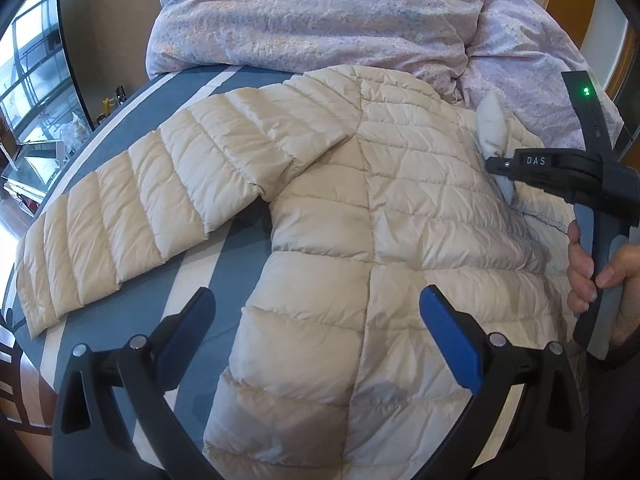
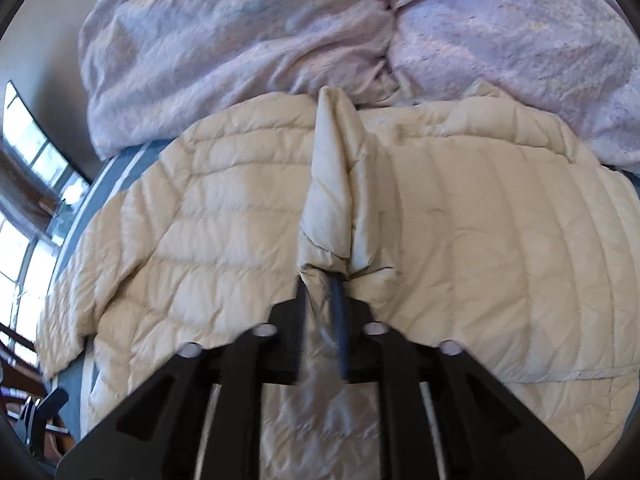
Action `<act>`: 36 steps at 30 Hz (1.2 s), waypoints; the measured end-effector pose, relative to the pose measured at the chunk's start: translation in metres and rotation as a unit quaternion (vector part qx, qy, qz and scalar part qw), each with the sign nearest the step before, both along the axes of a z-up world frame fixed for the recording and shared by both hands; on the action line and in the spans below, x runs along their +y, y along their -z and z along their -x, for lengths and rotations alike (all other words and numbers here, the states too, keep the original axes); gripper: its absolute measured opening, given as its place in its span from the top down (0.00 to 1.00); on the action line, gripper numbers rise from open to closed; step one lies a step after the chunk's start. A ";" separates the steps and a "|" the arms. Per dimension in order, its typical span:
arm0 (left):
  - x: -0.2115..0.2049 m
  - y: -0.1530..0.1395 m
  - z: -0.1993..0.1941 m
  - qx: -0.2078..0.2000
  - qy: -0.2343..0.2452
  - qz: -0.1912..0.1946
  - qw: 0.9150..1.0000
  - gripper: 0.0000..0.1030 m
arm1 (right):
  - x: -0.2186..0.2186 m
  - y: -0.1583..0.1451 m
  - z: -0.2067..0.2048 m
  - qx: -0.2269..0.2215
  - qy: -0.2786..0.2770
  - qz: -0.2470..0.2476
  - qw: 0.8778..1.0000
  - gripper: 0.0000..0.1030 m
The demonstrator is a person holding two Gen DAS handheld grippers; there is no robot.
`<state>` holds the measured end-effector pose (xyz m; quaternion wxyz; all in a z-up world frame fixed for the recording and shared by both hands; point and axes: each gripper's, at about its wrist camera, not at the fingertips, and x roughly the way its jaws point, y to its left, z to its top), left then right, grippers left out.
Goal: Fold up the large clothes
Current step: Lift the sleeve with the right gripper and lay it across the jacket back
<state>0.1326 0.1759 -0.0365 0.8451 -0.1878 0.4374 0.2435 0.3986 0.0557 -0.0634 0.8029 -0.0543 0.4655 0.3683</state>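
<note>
A cream quilted down jacket (image 1: pixel 360 208) lies spread on the bed, one sleeve (image 1: pixel 132 216) stretched out to the left. My left gripper (image 1: pixel 316 292) hovers open over the jacket's lower body, its blue pads wide apart and holding nothing. My right gripper (image 1: pixel 494 166) reaches in from the right, held by a hand (image 1: pixel 584 272). In the right wrist view, which is blurred, a puffed ridge of the jacket (image 2: pixel 336 184) is bunched between the narrow jaws of that gripper (image 2: pixel 320 276) and stands up beyond the fingertips.
A blue and white striped sheet (image 1: pixel 224 264) covers the bed under the jacket. A crumpled lilac duvet (image 1: pixel 320 20) is heaped along the far side, touching the jacket's top edge. The bed's left edge drops toward a window and wooden furniture (image 1: pixel 36 120).
</note>
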 end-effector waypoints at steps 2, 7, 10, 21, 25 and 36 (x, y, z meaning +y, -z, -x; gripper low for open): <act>0.000 -0.001 0.000 -0.001 -0.001 0.001 1.000 0.02 | -0.004 -0.009 0.005 0.001 -0.008 -0.019 1.000 0.49; 0.000 0.000 -0.001 0.001 -0.003 0.004 1.000 0.02 | -0.032 -0.047 0.011 -0.030 -0.002 -0.087 0.996 0.46; 0.002 0.003 -0.002 0.004 -0.007 0.007 1.000 0.02 | -0.053 -0.056 0.000 -0.057 0.042 -0.079 0.994 0.46; 0.011 0.009 -0.001 0.012 -0.022 0.004 1.000 0.02 | -0.071 -0.001 -0.038 -0.075 0.165 0.056 0.982 0.32; 0.015 0.010 0.001 0.012 -0.029 -0.003 0.999 0.02 | -0.056 0.011 -0.036 -0.070 0.159 0.074 0.982 0.24; 0.037 0.016 0.010 0.022 -0.056 -0.003 0.998 0.02 | -0.037 0.030 -0.024 -0.090 0.153 0.108 0.978 0.07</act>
